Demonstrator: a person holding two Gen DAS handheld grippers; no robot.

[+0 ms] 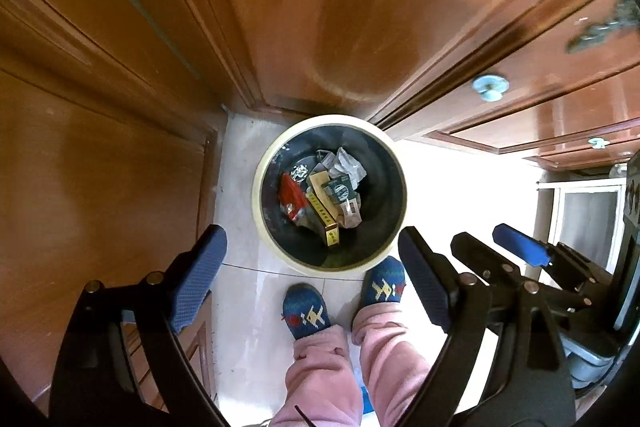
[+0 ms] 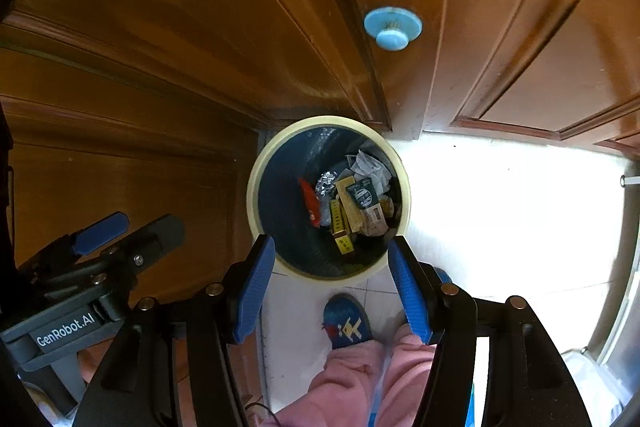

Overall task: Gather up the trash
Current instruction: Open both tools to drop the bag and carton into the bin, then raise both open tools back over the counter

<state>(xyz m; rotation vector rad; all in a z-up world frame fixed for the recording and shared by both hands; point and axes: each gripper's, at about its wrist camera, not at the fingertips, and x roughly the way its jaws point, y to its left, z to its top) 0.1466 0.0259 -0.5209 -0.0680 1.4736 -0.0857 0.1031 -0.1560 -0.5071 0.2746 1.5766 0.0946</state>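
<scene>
Both grippers hung over the bin with nothing between their pads: the left gripper [image 1: 312,267] stood wide, the right gripper [image 2: 331,283] at a moderate spread. Low in the centre of each view sat the trash bin [image 1: 264,163], its cream rim ringing a dark inside. At its bottom lay the trash [image 1: 324,195]: crumpled white paper, a red wrapper, a yellow carton, what looked like foil. Such scraps probably weighed little and would crush softly. The bin seemed light and stiff; its rim looked the likeliest place to pinch, opposite the person's slippers [image 1: 306,311].
</scene>
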